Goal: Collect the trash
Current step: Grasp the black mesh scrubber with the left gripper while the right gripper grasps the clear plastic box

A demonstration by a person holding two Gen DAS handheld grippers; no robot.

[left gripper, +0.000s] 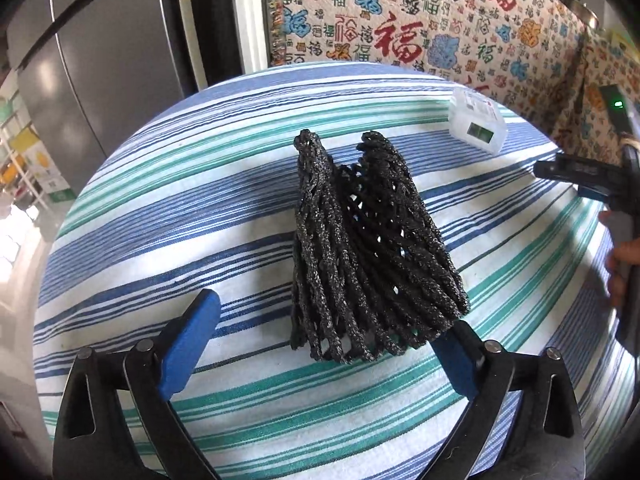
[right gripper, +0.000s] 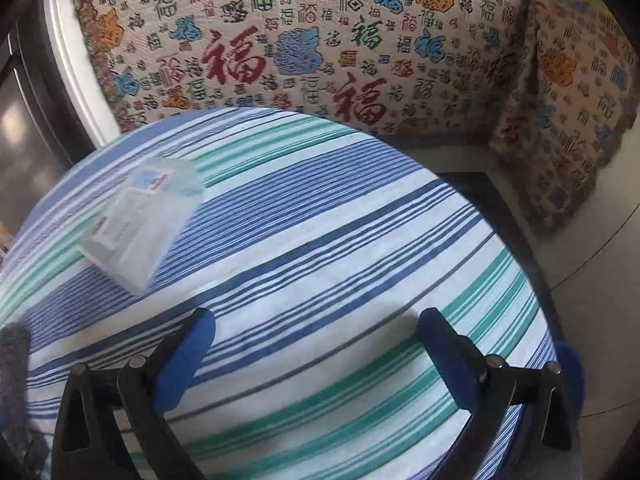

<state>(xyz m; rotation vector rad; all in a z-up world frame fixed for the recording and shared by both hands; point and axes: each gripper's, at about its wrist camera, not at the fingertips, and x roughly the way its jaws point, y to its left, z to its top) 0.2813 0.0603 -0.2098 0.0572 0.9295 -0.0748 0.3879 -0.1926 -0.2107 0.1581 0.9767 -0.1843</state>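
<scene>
You are between pickups, by the look of it: two pieces of trash lie on the striped surface [left gripper: 120,272] and neither is in a grip.

Your left tongs [left gripper: 328,344] stand spread about as wide as they go. The black foam net [left gripper: 360,252] lies on the surface just ahead of them, its near end sitting in the gap between the blue pads [left gripper: 188,344]. On the right-hand side the net's lower edge overlaps the pad and may be brushing it; on the left there is clear cloth between pad and net. Nothing is pinched, so the net is resting free.

Your right tongs [right gripper: 316,356] are also wide open with only striped cloth between them; they hold nothing and touch nothing. The clear plastic box [right gripper: 140,224] lies ahead of them and off to their left, well apart from the pads. The picture there is smeared, so its label cannot be read.

Seen from the left tongs, that same box sits far ahead and to the right, with the right tongs coming in from the right edge.

The next move I would judge to be one of two. Either close the left tongs on the net, which is soft and will squash, so take a deep bite. Or swing the right tongs left and forward until the box lies between the pads, then close. No bin is in view.
</scene>
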